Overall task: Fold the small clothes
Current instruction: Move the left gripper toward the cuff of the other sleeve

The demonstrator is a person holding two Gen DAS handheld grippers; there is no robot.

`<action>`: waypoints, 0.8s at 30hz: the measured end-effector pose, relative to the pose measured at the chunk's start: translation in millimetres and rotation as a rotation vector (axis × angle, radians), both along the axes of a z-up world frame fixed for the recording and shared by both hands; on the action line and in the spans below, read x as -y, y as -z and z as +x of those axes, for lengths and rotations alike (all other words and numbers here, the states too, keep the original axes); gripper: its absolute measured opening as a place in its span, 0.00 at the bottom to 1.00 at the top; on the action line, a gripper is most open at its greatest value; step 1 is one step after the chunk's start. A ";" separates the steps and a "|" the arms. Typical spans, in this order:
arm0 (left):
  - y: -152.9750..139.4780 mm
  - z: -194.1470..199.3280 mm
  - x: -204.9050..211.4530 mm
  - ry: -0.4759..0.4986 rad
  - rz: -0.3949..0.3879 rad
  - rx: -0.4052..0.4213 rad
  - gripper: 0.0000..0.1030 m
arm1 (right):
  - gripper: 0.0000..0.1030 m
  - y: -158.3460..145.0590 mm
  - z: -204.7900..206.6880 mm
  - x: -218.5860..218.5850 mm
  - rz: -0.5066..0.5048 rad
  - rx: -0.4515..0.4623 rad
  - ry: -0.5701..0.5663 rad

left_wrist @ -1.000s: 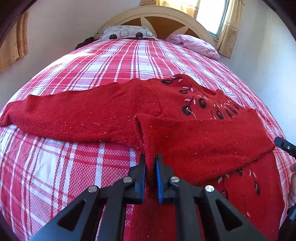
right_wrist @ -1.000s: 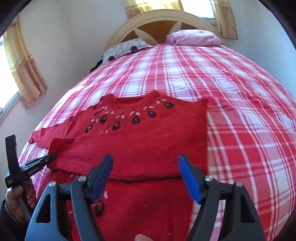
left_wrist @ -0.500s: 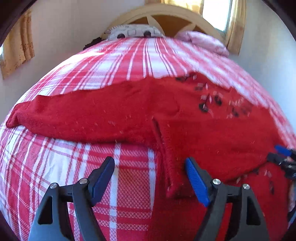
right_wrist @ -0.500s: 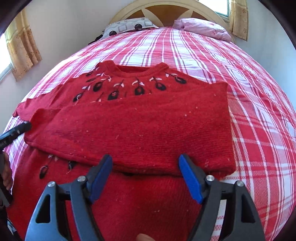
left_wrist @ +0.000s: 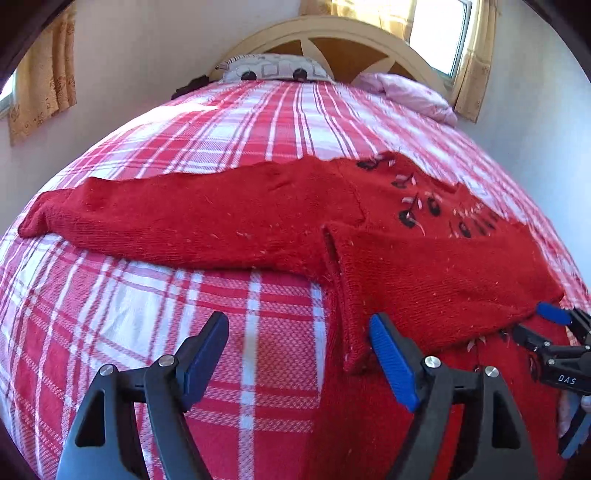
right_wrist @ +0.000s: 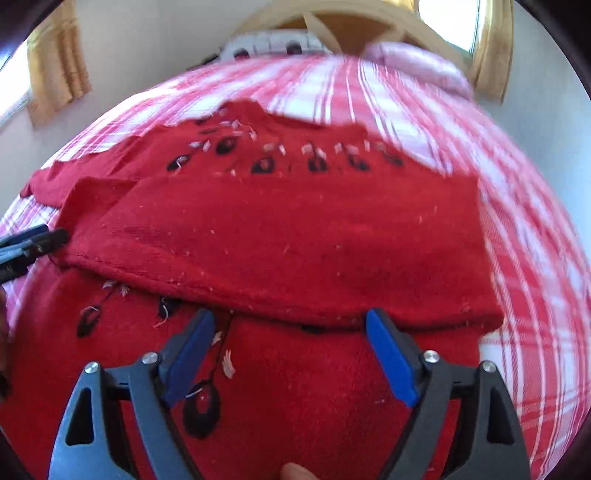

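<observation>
A red knit sweater (left_wrist: 424, 266) with black and white embroidery lies flat on the plaid bed; it also fills the right wrist view (right_wrist: 295, 236). One sleeve is folded across the chest, its cuff by my left gripper. The other sleeve (left_wrist: 177, 218) stretches out to the left. My left gripper (left_wrist: 299, 350) is open and empty, just above the bed beside the folded cuff. My right gripper (right_wrist: 288, 347) is open and empty, low over the sweater's body near the folded sleeve's lower edge. The right gripper's tip (left_wrist: 554, 343) shows at the left view's right edge.
The red and white plaid bedspread (left_wrist: 236, 133) covers the bed. A patterned pillow (left_wrist: 273, 68) and a pink pillow (left_wrist: 410, 92) lie at the wooden headboard (left_wrist: 332, 33). Walls and curtained windows stand on both sides.
My left gripper opened and let go of the sleeve cuff, then drew back and left. My right gripper stayed open and moved closer in over the sweater.
</observation>
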State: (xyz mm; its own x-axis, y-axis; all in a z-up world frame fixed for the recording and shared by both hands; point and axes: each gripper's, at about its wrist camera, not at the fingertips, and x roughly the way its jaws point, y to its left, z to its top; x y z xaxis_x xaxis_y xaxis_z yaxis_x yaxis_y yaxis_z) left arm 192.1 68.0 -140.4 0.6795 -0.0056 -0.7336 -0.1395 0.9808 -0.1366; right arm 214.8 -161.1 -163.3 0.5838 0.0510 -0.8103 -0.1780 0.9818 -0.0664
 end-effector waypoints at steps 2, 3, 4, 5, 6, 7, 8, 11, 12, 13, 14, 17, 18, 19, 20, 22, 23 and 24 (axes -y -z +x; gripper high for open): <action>-1.2 -2.1 -4.8 -0.013 -0.003 0.007 0.77 | 0.85 0.3 -0.4 1.4 0.006 0.000 0.004; -1.1 -2.2 -6.1 -0.015 -0.009 0.007 0.77 | 0.85 1.1 -0.4 3.1 0.015 0.000 0.005; -0.7 -1.8 -6.7 -0.019 -0.016 0.006 0.77 | 0.86 1.6 0.0 3.4 0.020 0.001 0.006; 0.0 -1.1 -6.0 -0.021 -0.019 0.002 0.77 | 0.86 1.8 -0.2 3.3 0.020 0.002 0.006; 0.8 0.0 -4.3 -0.021 -0.021 -0.001 0.77 | 0.86 1.7 -0.7 2.2 0.016 0.004 0.006; 1.6 1.3 -1.6 -0.016 -0.019 -0.001 0.77 | 0.86 1.1 -1.0 2.2 0.012 0.006 0.008; 3.2 3.0 1.8 -0.010 -0.005 -0.008 0.77 | 0.86 -0.2 -2.3 2.0 0.011 0.010 0.011; 10.9 10.1 6.6 -0.006 0.027 -0.057 0.77 | 0.84 -9.7 -8.3 3.2 0.066 0.045 0.023; 9.5 9.4 4.4 -0.009 0.016 -0.051 0.77 | 0.84 -12.2 -10.6 3.3 0.097 0.052 0.014; 8.2 8.1 2.9 -0.011 0.011 -0.044 0.77 | 0.84 -12.9 -11.3 2.4 0.107 0.055 0.007; 6.6 6.3 1.4 -0.010 0.010 -0.035 0.77 | 0.84 -12.5 -12.4 0.9 0.103 0.064 0.001; 1.1 -1.5 -7.8 -0.014 0.025 -0.004 0.77 | 0.84 -5.5 -11.2 1.0 0.098 0.044 0.002; -1.0 -3.8 -13.2 -0.025 0.031 0.006 0.77 | 0.84 -4.1 -9.9 2.7 0.106 0.034 0.007; -3.0 -5.2 -20.0 -0.041 0.038 0.013 0.77 | 0.84 -3.6 -9.6 4.9 0.117 0.032 0.011; -4.5 -5.4 -26.3 -0.056 0.041 0.017 0.77 | 0.84 -4.2 -10.0 6.0 0.127 0.035 0.011; -6.9 -4.7 -45.2 -0.099 0.033 0.020 0.77 | 0.84 -4.3 -11.1 5.1 0.124 0.037 0.009; -7.3 -3.4 -51.8 -0.113 0.026 0.019 0.77 | 0.84 -3.8 -11.0 4.2 0.119 0.036 0.007; -7.8 -2.3 -61.4 -0.134 0.015 0.017 0.77 | 0.84 -3.4 -10.9 2.7 0.111 0.036 0.006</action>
State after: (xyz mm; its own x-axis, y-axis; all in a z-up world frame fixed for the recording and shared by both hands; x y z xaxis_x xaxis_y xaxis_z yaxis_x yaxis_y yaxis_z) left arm 189.8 129.4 -132.5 0.6858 0.0975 -0.7212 -0.2674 0.9554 -0.1251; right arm 203.9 -163.7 -159.9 0.6126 0.1360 -0.7786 -0.1719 0.9844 0.0366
